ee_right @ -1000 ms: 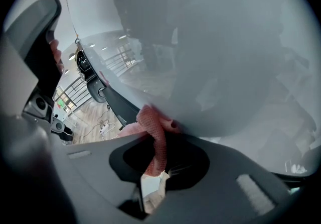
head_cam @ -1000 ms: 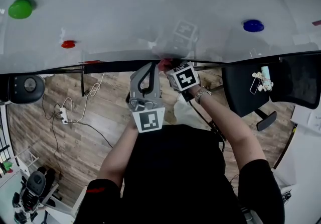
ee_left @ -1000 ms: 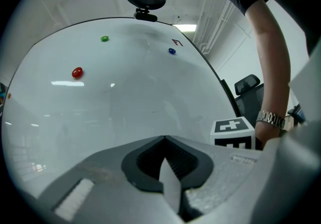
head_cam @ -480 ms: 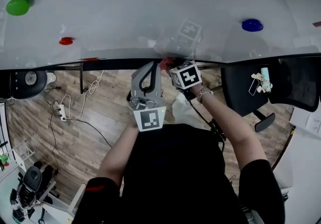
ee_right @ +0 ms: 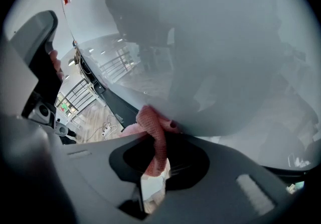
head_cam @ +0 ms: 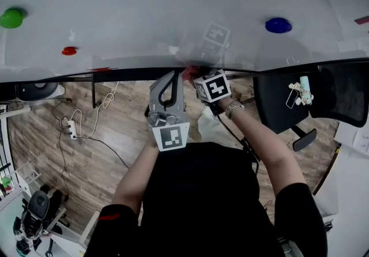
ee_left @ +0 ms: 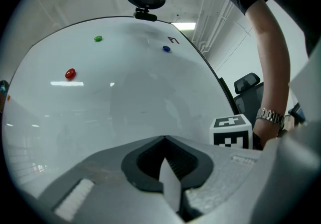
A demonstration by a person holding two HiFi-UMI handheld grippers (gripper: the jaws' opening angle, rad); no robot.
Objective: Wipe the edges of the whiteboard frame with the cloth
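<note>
Cloth (ee_right: 154, 137) against frame (head_cam: 132, 74), right forearm (head_cam: 262, 140) outstretched

The head view looked steeply down over the left tool (head_cam: 174, 74) and right tool (head_cam: 193, 72) at the whiteboard (head_cam: 173, 8). Each tool's view sat close behind its jaws, facing that board, shared by all three.

The cloth (ee_right: 153, 137) is pink with a fine mesh weave. The whiteboard (head_cam: 173, 2) is glossy white and its frame (head_cam: 132, 74) is black. It carries a green magnet (head_cam: 10, 18), a red magnet (head_cam: 69, 50) and a blue magnet (head_cam: 278, 25). The left claw (head_cam: 172, 76) and right claw (head_cam: 193, 73) are grey, each with black-and-white square markers. The floor (head_cam: 46, 146) is brown wood-grain.
</note>
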